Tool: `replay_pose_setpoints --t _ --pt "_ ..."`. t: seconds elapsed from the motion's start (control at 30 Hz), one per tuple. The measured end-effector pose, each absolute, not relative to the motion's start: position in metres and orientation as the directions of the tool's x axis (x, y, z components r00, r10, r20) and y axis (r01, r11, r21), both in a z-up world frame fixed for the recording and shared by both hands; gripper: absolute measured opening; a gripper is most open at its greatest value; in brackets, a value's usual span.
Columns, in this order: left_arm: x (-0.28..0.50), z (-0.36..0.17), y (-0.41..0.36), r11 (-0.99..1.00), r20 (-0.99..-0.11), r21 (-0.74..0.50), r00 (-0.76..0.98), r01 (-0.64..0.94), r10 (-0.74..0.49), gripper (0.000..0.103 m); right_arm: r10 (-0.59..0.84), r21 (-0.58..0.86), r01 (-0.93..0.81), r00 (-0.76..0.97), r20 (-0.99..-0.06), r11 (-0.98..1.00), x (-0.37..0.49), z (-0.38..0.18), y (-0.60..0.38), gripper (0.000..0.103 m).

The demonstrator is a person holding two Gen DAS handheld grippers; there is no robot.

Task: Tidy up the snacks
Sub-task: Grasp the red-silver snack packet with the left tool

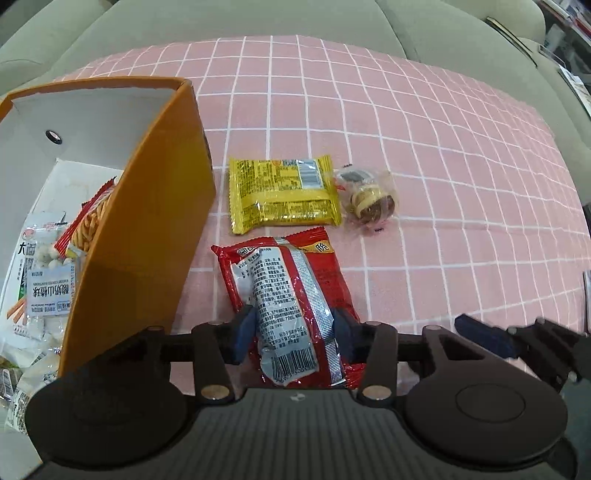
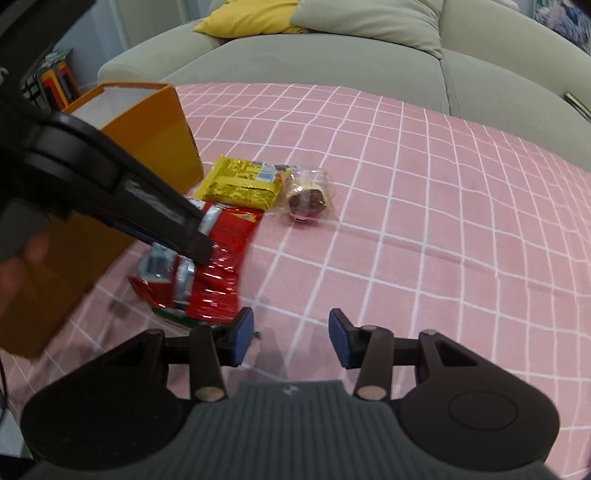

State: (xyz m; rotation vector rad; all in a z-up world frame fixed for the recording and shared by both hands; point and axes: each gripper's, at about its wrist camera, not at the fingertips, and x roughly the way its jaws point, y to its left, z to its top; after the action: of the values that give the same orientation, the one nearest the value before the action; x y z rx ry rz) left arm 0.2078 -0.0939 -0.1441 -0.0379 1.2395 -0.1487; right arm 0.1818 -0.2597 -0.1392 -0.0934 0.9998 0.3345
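Note:
A red and silver snack packet (image 1: 291,302) lies on the pink checked cloth, and my left gripper (image 1: 295,332) is shut on its near end, blue pads pressing both sides. Just beyond it lie a yellow packet (image 1: 282,194) and a small clear-wrapped pastry (image 1: 369,201). An orange box (image 1: 140,236) stands to the left, holding several snack bags (image 1: 48,280). In the right wrist view my right gripper (image 2: 291,338) hovers open over bare cloth, nothing between its pads, to the right of the red packet (image 2: 210,269). The left gripper (image 2: 199,247) reaches down onto that packet.
The pink checked cloth (image 1: 424,155) covers a surface in front of a grey-green sofa (image 2: 332,55) with a yellow cushion (image 2: 251,18). Cloth to the right of the snacks is bare. A person's hand (image 2: 22,258) holds the left gripper by the orange box (image 2: 144,133).

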Motion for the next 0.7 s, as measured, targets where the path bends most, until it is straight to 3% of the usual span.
replay_pose_setpoints --t 0.2,0.27,0.33,0.53,0.7 --pt "0.2 -0.145 -0.086 0.983 -0.939 -0.167 0.291 0.08 -0.183 0.058 0.234 0.076 -0.325 0.482 -0.845 0.943 0.188 -0.145 -0.257 0.044" --pt "0.2 -0.144 -0.086 0.983 -0.936 -0.166 0.301 0.081 -0.182 0.076 0.242 0.083 -0.33 0.475 -0.846 0.94 0.189 -0.148 -0.252 0.044" --pt "0.203 -0.143 -0.088 0.986 -0.939 -0.154 0.301 0.062 -0.166 0.085 0.25 0.088 -0.338 0.473 -0.845 0.937 0.189 -0.149 -0.247 0.044" --pt "0.214 -0.15 -0.1 0.996 -0.966 -0.092 0.243 -0.003 -0.088 0.085 0.277 0.124 -0.332 0.466 -0.84 0.935 0.187 -0.152 -0.241 0.044" --pt "0.219 -0.159 -0.128 0.997 -0.973 0.039 0.228 0.061 0.025 0.087 0.288 0.146 -0.319 0.461 -0.839 0.936 0.188 -0.156 -0.242 0.044"
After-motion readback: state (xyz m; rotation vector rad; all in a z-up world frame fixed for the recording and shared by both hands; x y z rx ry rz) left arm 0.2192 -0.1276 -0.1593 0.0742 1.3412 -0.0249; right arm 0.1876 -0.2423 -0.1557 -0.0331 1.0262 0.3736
